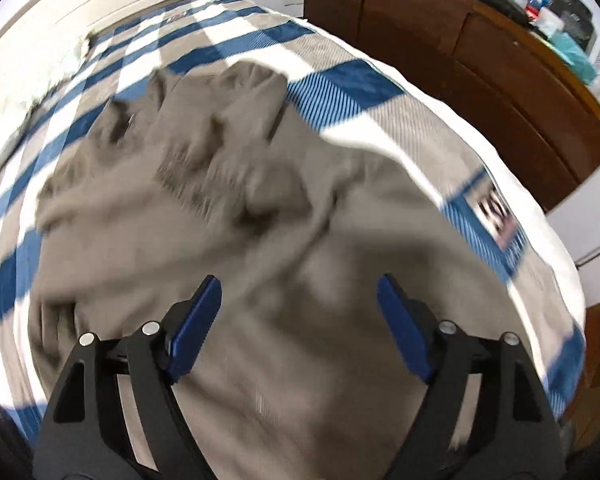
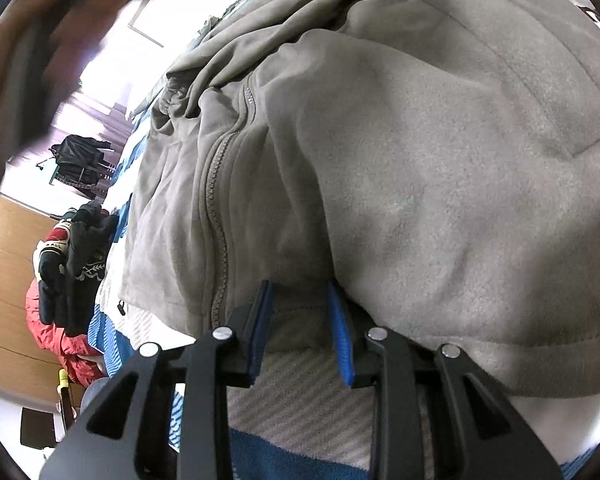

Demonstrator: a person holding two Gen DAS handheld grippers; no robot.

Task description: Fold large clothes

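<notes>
Sprawling across the bed, a grey fleece jacket lies crumpled on a bedspread checked in blue, white and grey. In the left wrist view the garment is blurred, bunched into ridges toward its far end and smoother close to the camera. In the right wrist view the same jacket fills most of the frame; its zipper runs down the front, a stitched pocket outline sits on the upper right, and the hem hangs over the striped cover.

The left gripper hangs above the near part of the fleece with its blue pads spread wide apart and nothing between them. The right gripper has its blue pads drawn narrowly together on a fold of the jacket's hem just right of the zipper, with cloth pinched between them.

Beyond the bed in the left wrist view, a dark wooden cabinet stands alongside, its top crowded with assorted items too small to tell. A pale panelled headboard rises at the far end. In the right wrist view, a heap of other clothes, red and dark, sits beside the bed over a wooden floor, and a blurred dark shape crosses the upper left corner.
</notes>
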